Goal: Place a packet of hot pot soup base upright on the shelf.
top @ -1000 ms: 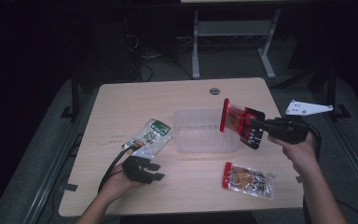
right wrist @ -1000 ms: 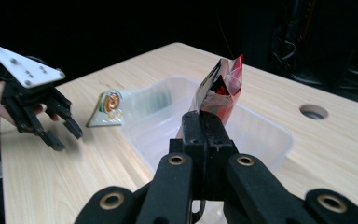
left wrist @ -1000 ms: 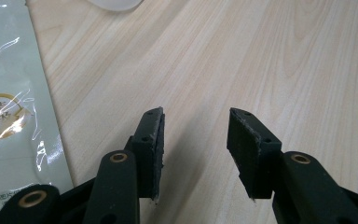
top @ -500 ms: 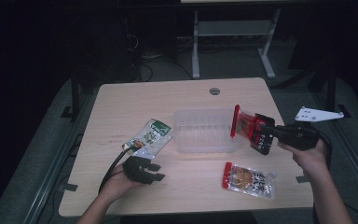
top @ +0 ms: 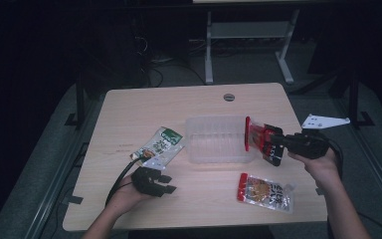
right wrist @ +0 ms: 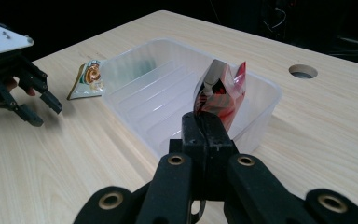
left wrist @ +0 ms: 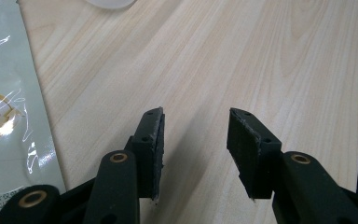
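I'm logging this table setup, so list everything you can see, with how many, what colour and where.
Table: one, light wood, with a round hole near its far edge.
Clear bin: one, see-through plastic, middle of the table.
Red pouch: one, red, pinched in the right gripper above the bin's right end.
Green pouch: one, green and white, flat on the table left of the bin.
Snack pouch: one, red top with clear body, flat on the table on the near side of the bin, to the right.
Metal frame: one, pale, on the floor beyond the table.
Left gripper: one, black, jaws apart over bare table.
Right gripper: one, black, shut on the red pouch.
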A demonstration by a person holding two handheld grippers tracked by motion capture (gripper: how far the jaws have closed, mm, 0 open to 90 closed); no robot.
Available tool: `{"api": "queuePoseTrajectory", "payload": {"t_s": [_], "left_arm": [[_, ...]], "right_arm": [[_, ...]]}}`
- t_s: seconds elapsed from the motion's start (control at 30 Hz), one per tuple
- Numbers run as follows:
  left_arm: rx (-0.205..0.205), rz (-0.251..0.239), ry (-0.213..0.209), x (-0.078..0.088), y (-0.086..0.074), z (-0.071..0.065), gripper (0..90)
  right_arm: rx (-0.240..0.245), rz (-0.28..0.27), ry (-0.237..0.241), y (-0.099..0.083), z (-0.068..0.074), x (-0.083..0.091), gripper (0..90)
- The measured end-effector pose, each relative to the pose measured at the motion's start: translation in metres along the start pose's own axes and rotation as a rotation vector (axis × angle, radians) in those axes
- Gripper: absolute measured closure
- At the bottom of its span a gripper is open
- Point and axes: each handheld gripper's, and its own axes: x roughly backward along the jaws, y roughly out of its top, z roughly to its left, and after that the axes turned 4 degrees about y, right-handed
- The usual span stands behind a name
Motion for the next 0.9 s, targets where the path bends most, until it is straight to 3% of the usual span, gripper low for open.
{"api": "queuePoseTrajectory", "payload": {"t_s": [0.9], "left_arm": [[-0.006, 0.008, -0.01, 0.0, 0.0, 0.001, 55.9]], "right_arm": [[-0.048, 0.017, 0.019, 0.016, -0.019, -0.046, 88.5]]}}
